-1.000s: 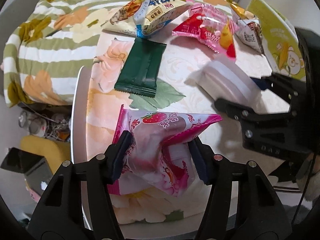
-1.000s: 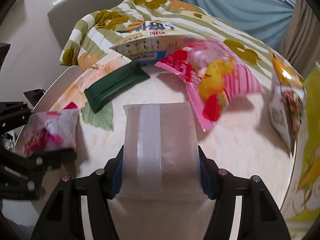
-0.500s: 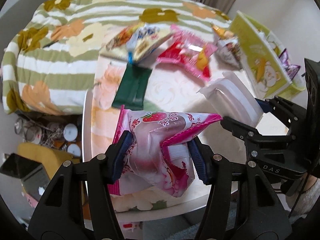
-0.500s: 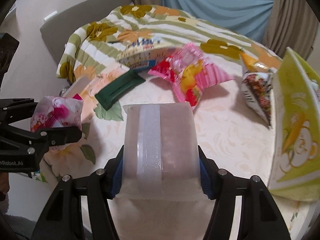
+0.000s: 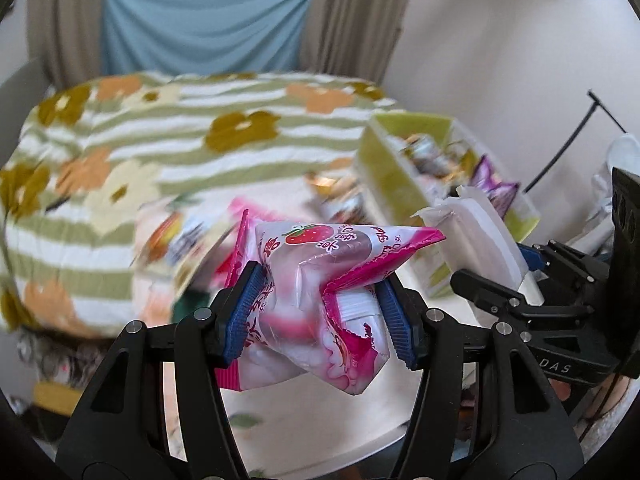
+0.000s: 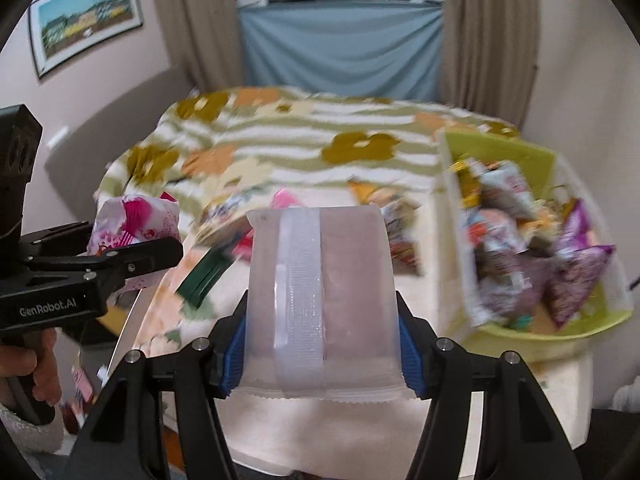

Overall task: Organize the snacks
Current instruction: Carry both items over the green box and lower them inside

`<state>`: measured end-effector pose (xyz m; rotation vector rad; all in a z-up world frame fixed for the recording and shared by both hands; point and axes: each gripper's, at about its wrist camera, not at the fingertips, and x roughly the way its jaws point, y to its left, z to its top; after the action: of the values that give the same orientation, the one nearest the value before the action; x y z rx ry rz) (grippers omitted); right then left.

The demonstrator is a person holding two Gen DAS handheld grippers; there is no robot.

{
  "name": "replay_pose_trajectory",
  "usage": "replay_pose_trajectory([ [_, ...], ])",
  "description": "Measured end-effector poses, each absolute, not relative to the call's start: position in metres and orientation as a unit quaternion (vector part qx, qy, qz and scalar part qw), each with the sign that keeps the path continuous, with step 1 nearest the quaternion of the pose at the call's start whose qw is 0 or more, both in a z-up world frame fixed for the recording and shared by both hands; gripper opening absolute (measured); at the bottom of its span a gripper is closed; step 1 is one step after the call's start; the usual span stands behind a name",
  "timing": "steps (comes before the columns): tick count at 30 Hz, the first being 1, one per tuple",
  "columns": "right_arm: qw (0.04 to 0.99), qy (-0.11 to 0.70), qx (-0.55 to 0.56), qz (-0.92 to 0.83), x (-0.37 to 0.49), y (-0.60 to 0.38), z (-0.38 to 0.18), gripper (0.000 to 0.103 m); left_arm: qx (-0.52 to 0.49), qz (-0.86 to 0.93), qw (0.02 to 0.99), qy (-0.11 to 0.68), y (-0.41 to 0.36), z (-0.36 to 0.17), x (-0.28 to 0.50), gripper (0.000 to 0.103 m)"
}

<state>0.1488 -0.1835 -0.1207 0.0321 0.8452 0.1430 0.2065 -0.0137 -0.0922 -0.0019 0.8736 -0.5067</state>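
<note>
Blue-padded fingers [image 5: 244, 312] of the left gripper [image 5: 316, 312] pinch a pink strawberry snack packet [image 5: 316, 280] held aloft above the table [image 5: 320, 432]; the right gripper [image 6: 320, 344] clamps a pale translucent packet [image 6: 320, 300] the same way, its lower edge hanging past the pads; the green snack box [image 6: 532, 328] stands near on the right side of the table, already crowded with packets too blurred to name; loose snacks and a dark green packet [image 6: 202, 280] lie smeared by motion blur beyond; a flowered blanket [image 6: 320, 136] fills the background.
</note>
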Motion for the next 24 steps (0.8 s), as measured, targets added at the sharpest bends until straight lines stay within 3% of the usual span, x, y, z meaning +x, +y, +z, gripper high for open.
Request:
replay_pose_trajectory([
  [8,0.920,0.390,0.024,0.023,0.151,-0.273,-0.096,0.058,-0.002,-0.287,0.867,0.407,-0.122,-0.074,0.232,0.055],
  [20,0.919,0.393,0.041,-0.006,0.156,-0.400,-0.097,0.058,0.005,-0.292,0.846,0.447,-0.271,-0.114,0.261,0.055],
  [21,0.918,0.393,0.043,-0.005,0.156,-0.409,-0.098,0.058,0.005,-0.287,0.846,0.449,-0.274,-0.119,0.262,0.059],
  [23,0.918,0.394,0.042,0.000,0.156,-0.419,-0.099,0.058,0.009,-0.275,0.849,0.451,-0.284,-0.126,0.262,0.076],
  [24,0.918,0.394,0.041,0.001,0.156,-0.421,-0.100,0.058,0.011,-0.268,0.851,0.452,-0.286,-0.128,0.261,0.096],
])
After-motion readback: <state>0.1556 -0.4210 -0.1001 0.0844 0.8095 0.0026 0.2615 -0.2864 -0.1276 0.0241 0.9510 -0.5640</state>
